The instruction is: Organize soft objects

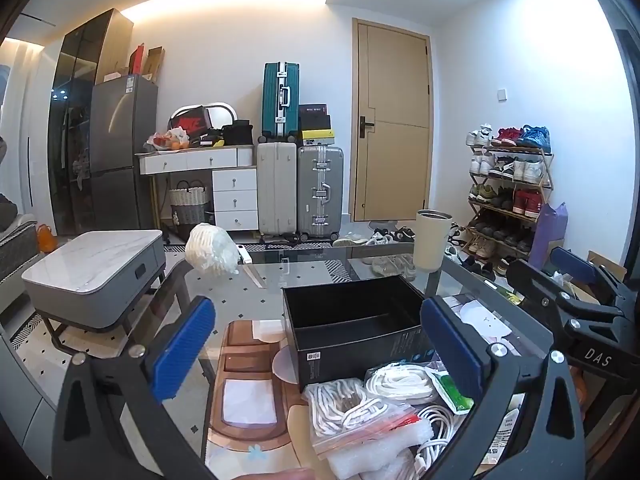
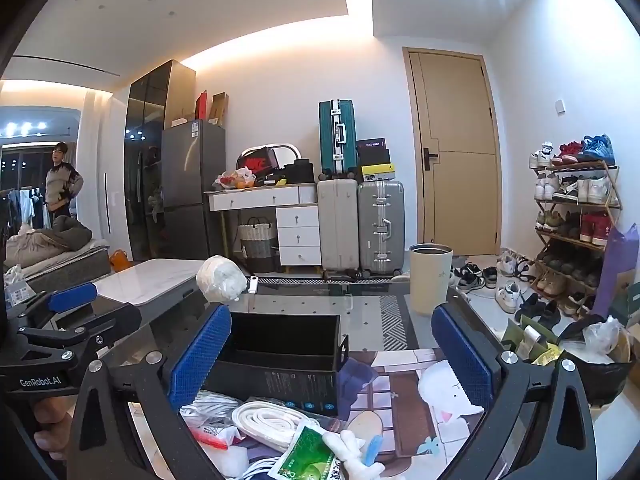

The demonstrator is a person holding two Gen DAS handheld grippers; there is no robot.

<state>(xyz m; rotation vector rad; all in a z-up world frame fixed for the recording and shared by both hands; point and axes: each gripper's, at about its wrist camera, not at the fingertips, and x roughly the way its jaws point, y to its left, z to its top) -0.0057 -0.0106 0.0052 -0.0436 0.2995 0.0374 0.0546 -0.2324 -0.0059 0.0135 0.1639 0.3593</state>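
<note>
Left wrist view: the left gripper (image 1: 316, 354) has its blue pads spread wide with nothing between them. Bagged white rope (image 1: 348, 404) and a coil of white cord (image 1: 400, 382) sit bottom center, right in front of the open black box (image 1: 352, 332). In the right wrist view the right gripper (image 2: 332, 354) is also spread apart, with a green sachet (image 2: 308, 456) at the bottom.

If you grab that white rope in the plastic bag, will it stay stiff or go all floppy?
Probably floppy: the rope lies in loose coils, so the ends should sag. The bag looks glossy and smooth, so it may slip between the fingers. It is likely light, being thin cord and film.
</note>
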